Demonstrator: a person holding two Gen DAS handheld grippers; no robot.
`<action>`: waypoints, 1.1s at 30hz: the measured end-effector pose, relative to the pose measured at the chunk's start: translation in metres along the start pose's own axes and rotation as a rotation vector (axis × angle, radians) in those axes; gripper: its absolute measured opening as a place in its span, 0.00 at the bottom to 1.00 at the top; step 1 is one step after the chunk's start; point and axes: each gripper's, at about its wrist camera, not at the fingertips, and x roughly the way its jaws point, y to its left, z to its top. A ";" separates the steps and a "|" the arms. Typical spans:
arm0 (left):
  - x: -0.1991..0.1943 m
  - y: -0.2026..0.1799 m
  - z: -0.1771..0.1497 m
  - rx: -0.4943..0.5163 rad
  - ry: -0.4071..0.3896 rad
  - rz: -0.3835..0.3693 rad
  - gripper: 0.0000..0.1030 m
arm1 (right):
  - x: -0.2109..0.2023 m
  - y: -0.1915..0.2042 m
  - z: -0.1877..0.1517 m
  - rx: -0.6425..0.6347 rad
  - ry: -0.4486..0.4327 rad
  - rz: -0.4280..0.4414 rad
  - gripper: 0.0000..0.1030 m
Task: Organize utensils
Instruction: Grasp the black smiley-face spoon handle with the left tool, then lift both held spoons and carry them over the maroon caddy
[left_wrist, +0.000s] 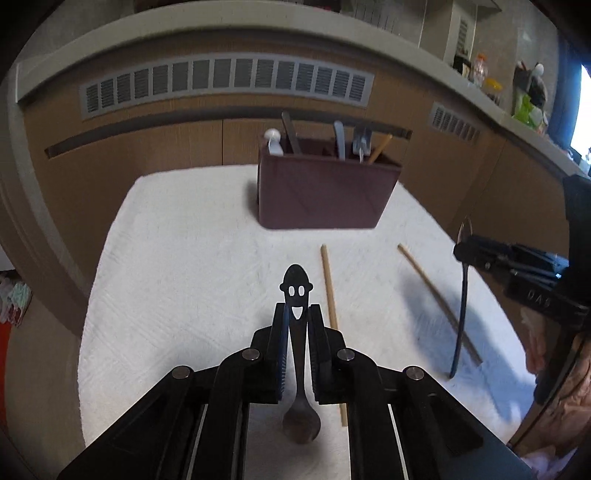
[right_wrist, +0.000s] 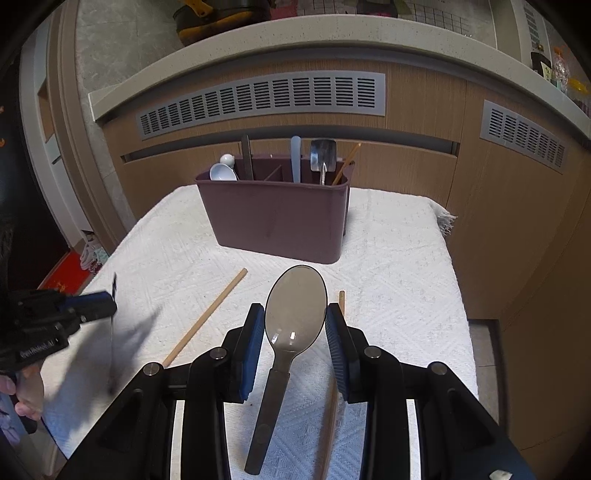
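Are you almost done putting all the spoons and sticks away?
About halfway. Several utensils already stand in the brown holder. The left gripper is clamped on a black smiley-face spoon, and the right gripper is pinching a big grey spoon by its bowl; both are lifted. Two wooden chopsticks lie on the white cloth, waiting.

White textured towel (right_wrist: 388, 258) covers the table, fringe poking out around 3 o'clock. Behind it at 12 there's wood-panel cabinetry (right_wrist: 417, 158) with 2 grey vent grilles (right_wrist: 262, 99) under a pale counter ledge (left_wrist: 229, 37). Bottles and jars (left_wrist: 484, 79) sit up at 2 o'clock.
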 end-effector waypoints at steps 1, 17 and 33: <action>-0.004 -0.002 0.004 0.005 -0.025 0.000 0.08 | -0.003 0.000 0.001 -0.004 -0.009 0.001 0.30; -0.005 -0.007 -0.057 0.021 -0.008 -0.004 0.61 | -0.015 -0.007 0.000 0.008 -0.021 -0.018 0.30; 0.029 -0.017 -0.079 0.008 0.079 0.127 0.28 | -0.019 -0.005 -0.001 0.009 -0.031 -0.025 0.30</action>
